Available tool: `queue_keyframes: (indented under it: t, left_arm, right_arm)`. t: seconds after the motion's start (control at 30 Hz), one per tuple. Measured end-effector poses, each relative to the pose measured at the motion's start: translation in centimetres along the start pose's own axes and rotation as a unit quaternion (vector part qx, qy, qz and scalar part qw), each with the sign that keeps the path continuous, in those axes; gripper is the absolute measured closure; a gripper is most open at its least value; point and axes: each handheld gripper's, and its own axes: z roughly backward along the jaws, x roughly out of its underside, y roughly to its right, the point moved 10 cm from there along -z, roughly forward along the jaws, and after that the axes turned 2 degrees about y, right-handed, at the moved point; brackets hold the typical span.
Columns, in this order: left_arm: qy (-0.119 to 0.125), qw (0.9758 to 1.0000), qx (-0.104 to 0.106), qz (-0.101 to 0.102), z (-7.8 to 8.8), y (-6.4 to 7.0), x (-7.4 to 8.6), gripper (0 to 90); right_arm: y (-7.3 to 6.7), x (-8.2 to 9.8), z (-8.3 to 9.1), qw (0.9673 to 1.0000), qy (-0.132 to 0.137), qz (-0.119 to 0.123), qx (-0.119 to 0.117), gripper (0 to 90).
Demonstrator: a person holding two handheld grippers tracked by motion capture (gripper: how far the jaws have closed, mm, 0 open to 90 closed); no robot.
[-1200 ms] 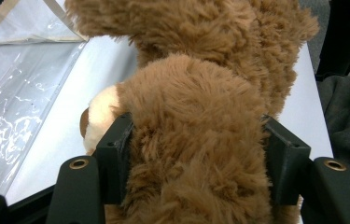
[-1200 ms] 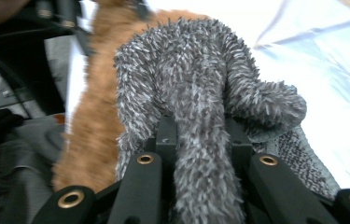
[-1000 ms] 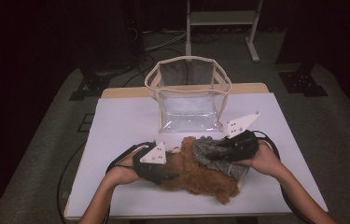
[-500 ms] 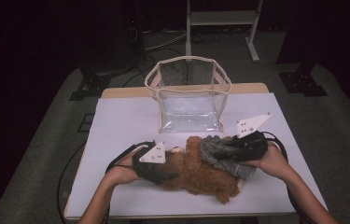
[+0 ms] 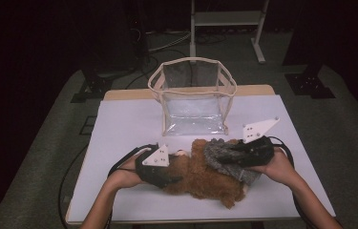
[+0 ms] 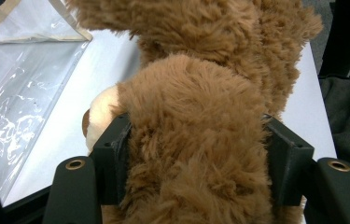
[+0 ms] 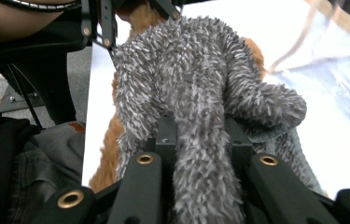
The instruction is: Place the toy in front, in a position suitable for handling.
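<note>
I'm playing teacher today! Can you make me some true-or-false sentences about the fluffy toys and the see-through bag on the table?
1. The left gripper squeezes the brown plush toy. True.
2. The right gripper holds nothing. False: its jaws are shut on the grey plush toy.
3. The clear bag stands open on the table, behind the toys. True.
4. The brown plush toy is already inside the clear bag. False: it lies on the table in front of the bag.
5. The grey plush toy lies against the brown one. True.

Dark lab or studio: black surroundings, lone white table [image 5: 119, 124], metal stand [image 5: 224, 19].
</note>
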Motion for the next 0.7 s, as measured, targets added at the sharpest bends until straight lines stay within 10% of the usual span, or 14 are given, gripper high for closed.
queue_keyframes:
  t: [0.23, 0.43, 0.7]
  left_arm:
    - [0.003, 1.0, 0.0, 0.003, 0.0, -0.1, 0.1, 35.5]
    - [0.004, 0.9999, -0.006, 0.011, -0.1, -0.3, -0.1, 37.1]
    - [-0.003, 0.9999, -0.011, 0.007, -0.4, -0.4, -0.5, 37.2]
  right_arm:
    - [-0.6, 0.6, -2.7, 0.9995, -0.021, 0.007, -0.021, 72.6]
    - [0.4, 1.7, -0.7, 0.9997, -0.015, -0.021, -0.003, 72.6]
    - [0.1, -2.0, -1.1, 0.9998, -0.001, 0.02, 0.0, 72.5]
